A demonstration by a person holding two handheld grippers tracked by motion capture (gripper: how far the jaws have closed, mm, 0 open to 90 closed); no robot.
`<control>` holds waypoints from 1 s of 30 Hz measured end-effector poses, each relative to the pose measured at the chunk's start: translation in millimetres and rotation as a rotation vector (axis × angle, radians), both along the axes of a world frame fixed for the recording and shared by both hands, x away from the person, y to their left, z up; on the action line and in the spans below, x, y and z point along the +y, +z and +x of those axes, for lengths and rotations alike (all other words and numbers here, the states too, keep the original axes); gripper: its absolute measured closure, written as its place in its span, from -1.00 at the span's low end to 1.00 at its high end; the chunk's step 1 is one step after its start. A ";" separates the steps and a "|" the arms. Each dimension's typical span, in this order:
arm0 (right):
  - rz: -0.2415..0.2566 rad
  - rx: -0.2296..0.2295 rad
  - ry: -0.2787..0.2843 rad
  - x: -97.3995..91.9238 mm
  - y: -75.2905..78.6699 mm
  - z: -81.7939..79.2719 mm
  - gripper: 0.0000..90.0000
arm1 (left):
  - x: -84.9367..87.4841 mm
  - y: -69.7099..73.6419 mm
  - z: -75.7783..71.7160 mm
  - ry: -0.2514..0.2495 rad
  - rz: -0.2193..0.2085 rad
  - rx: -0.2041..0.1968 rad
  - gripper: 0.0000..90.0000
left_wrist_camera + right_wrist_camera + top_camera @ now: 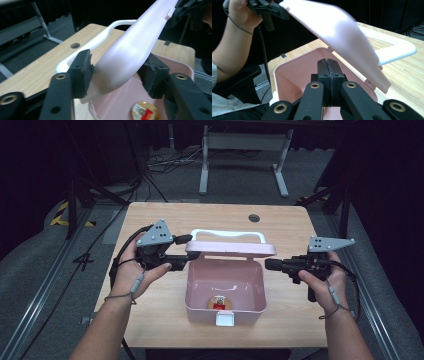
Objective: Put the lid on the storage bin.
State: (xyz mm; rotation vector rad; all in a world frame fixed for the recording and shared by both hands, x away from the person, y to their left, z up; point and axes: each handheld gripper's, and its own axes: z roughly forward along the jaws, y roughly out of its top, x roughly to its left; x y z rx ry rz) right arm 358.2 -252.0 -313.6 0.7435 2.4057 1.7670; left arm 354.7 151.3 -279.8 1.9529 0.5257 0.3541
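A pink box [189, 287] stands open in the middle of the wooden table [280, 320]. Its lid [232, 249] is raised, and a white handle [230, 234] shows behind it. On the box floor lies a small round item with a red and gold label [219, 302]. My left gripper [191, 253] is at the lid's left corner. The corner of the lid [125, 55] sits between its spread jaws [117, 65], and the pads do not clamp it. My right gripper [270, 265] hovers at the box's right side, shut with nothing in it [327, 75].
A white latch [224, 320] hangs on the box's front wall. A round cable hole [254, 218] sits near the table's far edge. Beyond the table stand a white desk frame [245, 142] and loose floor cables [165, 162].
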 end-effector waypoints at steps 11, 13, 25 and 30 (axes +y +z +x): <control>-0.005 -0.009 0.006 3.5 -0.4 0.3 1.00 | 25.7 -9.6 -5.1 -0.051 0.004 -0.004 -0.33; -0.006 -0.009 0.005 3.5 -0.5 0.1 1.00 | 29.3 -11.5 -5.0 -0.059 -0.001 0.011 -0.34; -0.004 -0.024 0.007 2.3 1.0 -2.3 1.00 | 57.8 -25.8 4.2 0.016 0.000 0.095 -0.29; -0.014 -0.020 0.013 3.1 1.9 -5.0 1.00 | 72.8 -33.8 12.7 0.084 -0.009 0.101 -0.30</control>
